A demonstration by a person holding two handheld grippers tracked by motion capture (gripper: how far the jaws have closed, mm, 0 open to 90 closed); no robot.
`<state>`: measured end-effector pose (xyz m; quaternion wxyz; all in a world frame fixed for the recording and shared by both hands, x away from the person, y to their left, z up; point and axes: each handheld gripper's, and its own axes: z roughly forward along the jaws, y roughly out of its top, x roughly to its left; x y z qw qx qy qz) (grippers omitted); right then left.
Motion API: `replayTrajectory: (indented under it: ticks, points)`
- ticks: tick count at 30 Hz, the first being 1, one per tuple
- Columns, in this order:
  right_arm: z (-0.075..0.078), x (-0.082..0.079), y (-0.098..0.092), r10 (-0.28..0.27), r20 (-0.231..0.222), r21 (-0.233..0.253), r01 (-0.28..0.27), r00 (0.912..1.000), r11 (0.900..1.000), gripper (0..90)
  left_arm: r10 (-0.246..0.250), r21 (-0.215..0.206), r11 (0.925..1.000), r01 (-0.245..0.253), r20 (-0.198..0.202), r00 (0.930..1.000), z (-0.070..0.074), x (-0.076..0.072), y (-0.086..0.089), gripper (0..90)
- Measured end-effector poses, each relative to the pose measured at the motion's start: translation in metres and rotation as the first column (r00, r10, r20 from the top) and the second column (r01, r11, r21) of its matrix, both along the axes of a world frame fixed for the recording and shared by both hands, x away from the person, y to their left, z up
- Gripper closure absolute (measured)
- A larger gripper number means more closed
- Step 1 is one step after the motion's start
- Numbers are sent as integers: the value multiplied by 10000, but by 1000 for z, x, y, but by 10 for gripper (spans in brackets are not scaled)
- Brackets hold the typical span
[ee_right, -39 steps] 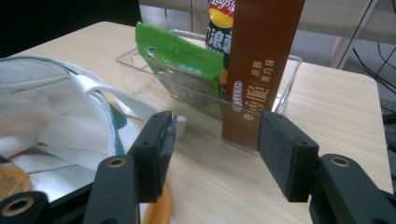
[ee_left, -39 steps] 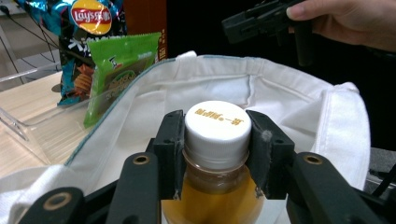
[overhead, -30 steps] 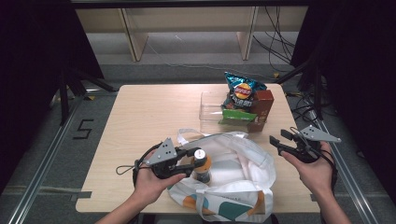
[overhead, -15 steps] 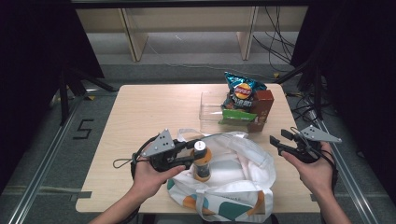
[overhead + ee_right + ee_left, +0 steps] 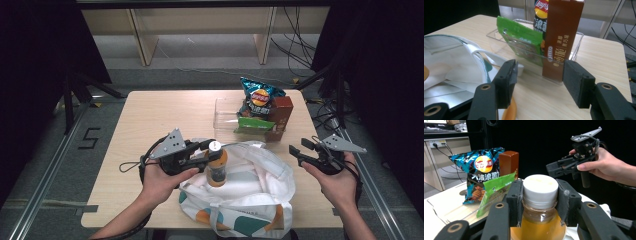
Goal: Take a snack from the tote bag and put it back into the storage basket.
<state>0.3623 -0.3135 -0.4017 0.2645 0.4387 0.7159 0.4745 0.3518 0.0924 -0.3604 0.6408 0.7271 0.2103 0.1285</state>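
My left gripper [image 5: 214, 148] is shut on the white-capped neck of an orange drink bottle [image 5: 217, 169], holding it upright over the white tote bag [image 5: 250, 195]. In the left gripper view the jaws clamp both sides of the cap of the bottle [image 5: 539, 202]. My right gripper [image 5: 299, 150] hangs open at the right of the bag, holding nothing; it also appears far off as the other gripper [image 5: 560, 166]. In the right gripper view the open right gripper [image 5: 539, 80] faces the clear tray [image 5: 499, 42].
A clear plastic tray [image 5: 223, 117] at the table's back right holds a blue chips bag [image 5: 259, 96], a green packet [image 5: 251, 124] and a brown box [image 5: 280, 116]. The left half of the wooden table [image 5: 150, 115] is bare. The table edge lies just right of my right hand.
My left gripper has lifted the bottle up and slightly left, out of the bag's opening. The right gripper has stayed in place.
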Motion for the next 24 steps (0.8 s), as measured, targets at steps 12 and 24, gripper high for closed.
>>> replayTrajectory:
  ticks: [12,24]
  points:
    - [0,-1,0,-143,-122,125,145,9998,9998,454,100,-262,9996,-96,141,9999,14,8,-1,591]
    - [-1,0,-1,-79,-32,17,79,10000,10000,453,196,-505,9986,-182,275,9994,25,12,-2,591]
